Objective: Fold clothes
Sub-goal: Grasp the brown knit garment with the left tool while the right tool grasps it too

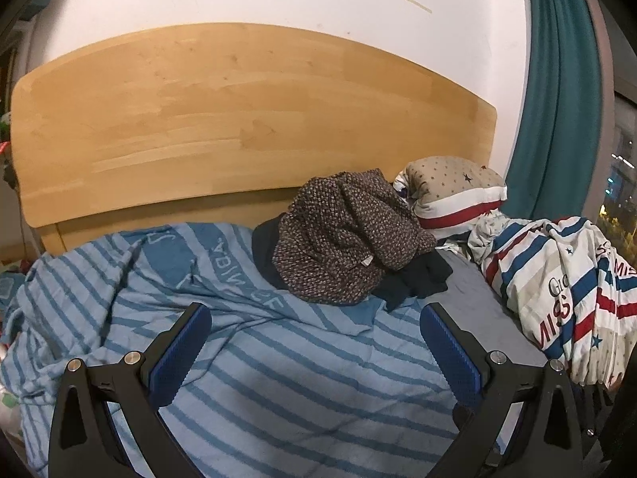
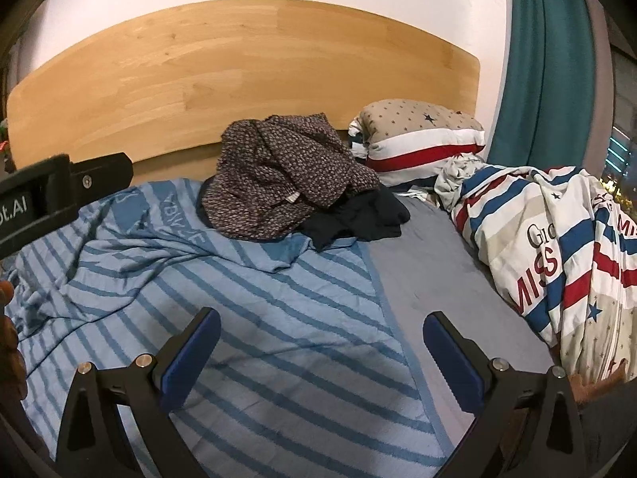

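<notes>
Both sets of jaws stand wide apart with nothing between their blue pads: the left gripper point(image 1: 314, 326) and the right gripper point(image 2: 320, 334) hang low in their frames above the blue striped blanket point(image 1: 278, 378).

Clothes lie in a heap at the middle of each view, just below the wooden headboard point(image 1: 239, 119): a speckled knit sweater point(image 1: 342, 239) bunched on top, with a dark garment point(image 1: 418, 279) spilling out from under it toward the grey sheet point(image 2: 438, 271). Neither piece lies folded or flat.

What worries me is the tangle. A pinch on the sweater could catch the dark garment too, so both lift together. The loose knit may snag or stretch on the ridged pads. The blanket beneath is rumpled, so a low pinch might take blanket cloth along. At right, the star-and-stripe duvet point(image 2: 557, 259) and the pillow point(image 2: 418, 135) crowd the grey sheet, leaving little flat room for spreading a garment out.
</notes>
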Available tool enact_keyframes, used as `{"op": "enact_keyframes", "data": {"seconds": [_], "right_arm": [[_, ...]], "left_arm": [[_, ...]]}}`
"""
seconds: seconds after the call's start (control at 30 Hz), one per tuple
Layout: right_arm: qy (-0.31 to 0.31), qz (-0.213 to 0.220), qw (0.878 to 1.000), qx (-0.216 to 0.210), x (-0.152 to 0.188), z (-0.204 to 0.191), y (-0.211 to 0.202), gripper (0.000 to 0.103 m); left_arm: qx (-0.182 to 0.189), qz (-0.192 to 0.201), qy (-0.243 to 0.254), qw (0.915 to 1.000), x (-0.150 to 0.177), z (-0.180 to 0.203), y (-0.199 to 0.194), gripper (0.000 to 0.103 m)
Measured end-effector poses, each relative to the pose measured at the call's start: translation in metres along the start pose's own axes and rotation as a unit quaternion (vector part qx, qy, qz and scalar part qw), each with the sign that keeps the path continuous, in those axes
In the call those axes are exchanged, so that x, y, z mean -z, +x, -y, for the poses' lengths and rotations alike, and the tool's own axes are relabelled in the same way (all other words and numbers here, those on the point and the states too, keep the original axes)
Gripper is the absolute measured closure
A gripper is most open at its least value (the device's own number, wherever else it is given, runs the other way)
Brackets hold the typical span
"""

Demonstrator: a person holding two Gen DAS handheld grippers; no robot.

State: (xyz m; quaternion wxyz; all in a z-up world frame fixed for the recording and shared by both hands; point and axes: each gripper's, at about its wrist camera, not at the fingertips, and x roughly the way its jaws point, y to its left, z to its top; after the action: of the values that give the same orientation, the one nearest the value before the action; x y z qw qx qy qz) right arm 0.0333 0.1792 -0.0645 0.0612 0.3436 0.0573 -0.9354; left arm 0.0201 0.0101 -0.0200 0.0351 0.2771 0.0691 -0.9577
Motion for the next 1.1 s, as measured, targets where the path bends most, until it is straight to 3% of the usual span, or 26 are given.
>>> {"op": "enact_keyframes", "data": {"seconds": [0.37, 0.67, 0.87, 1.1], "right_arm": [[-0.011, -0.012, 1.0, 0.022, -0.036, 0.007, 0.098, 0.0], [-0.018, 0.007, 0.999, 0.032, -0.084, 0.014, 0.192, 0.0], [-0.053, 0.024, 0.998, 0.025, -0.128, -0.006, 0.247, 0.0], [-0.09, 0.015, 0.996, 0.023, -0.146, -0.029, 0.307, 0.0]], "left_arm": [[0.004, -0.023, 0.004, 0.9997, -0.03, 0.017, 0.113, 0.0], [0.02, -0.043, -0.035, 0.9982, -0.062, 0.007, 0.234, 0.001], [0.035, -0.052, -0.071, 0.9955, -0.097, -0.005, 0.298, 0.001], [0.041, -0.098, -0.096, 0.9898, -0.095, -0.014, 0.349, 0.0]]}}
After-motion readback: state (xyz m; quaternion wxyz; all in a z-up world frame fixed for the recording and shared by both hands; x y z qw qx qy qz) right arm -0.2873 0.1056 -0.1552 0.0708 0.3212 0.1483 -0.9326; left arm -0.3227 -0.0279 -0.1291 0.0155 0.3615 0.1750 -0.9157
